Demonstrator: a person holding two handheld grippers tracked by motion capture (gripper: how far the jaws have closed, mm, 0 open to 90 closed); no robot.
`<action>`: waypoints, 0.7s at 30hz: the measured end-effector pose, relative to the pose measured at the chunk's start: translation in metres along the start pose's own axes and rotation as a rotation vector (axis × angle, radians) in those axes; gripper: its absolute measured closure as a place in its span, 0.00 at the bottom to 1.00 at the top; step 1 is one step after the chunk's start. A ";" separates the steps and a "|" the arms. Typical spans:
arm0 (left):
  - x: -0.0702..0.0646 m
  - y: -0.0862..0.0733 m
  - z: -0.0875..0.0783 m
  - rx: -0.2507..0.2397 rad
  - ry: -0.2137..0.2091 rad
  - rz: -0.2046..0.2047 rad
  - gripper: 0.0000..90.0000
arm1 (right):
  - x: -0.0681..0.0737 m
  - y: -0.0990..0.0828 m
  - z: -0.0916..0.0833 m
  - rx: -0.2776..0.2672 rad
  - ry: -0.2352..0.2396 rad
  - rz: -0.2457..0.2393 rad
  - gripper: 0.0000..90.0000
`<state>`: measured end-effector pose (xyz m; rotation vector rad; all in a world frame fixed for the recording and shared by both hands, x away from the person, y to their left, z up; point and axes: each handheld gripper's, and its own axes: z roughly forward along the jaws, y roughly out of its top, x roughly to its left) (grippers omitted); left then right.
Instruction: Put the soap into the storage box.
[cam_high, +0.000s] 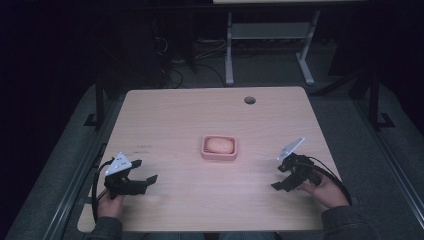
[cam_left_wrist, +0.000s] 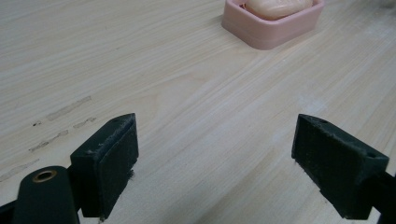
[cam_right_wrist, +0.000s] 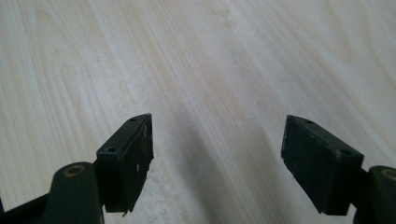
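Item 1: counter (cam_high: 200, 115), light wood grain, with a round cable hole (cam_high: 250, 100) near its far edge.

Item 2: pink soap dish (cam_high: 219, 148), rectangular, at the counter's centre, carrying a pale peach soap bar (cam_high: 219, 145). My left camera caught the same dish (cam_left_wrist: 273, 23) ahead, well apart from the jaws.

Item 3: left hand-held gripper (cam_high: 145, 176), near the left front corner, jaws spread wide, nothing between them.

Item 4: right hand-held gripper (cam_high: 281, 177), near the right front edge, jaws likewise wide and empty over bare wood.

I saw the dish lying between both grippers, touched by neither.
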<state>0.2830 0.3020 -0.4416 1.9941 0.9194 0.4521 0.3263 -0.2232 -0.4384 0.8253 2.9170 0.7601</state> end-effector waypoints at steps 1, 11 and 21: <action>0.000 0.000 0.000 0.001 -0.001 0.001 0.16 | 0.001 -0.002 0.000 0.000 0.002 0.004 0.27; -0.002 0.000 0.001 0.009 -0.006 0.004 0.16 | 0.010 -0.014 -0.004 -0.029 -0.014 0.012 0.27; -0.004 0.001 0.004 0.004 -0.013 0.010 0.16 | 0.027 -0.020 -0.009 -0.083 -0.069 -0.012 0.26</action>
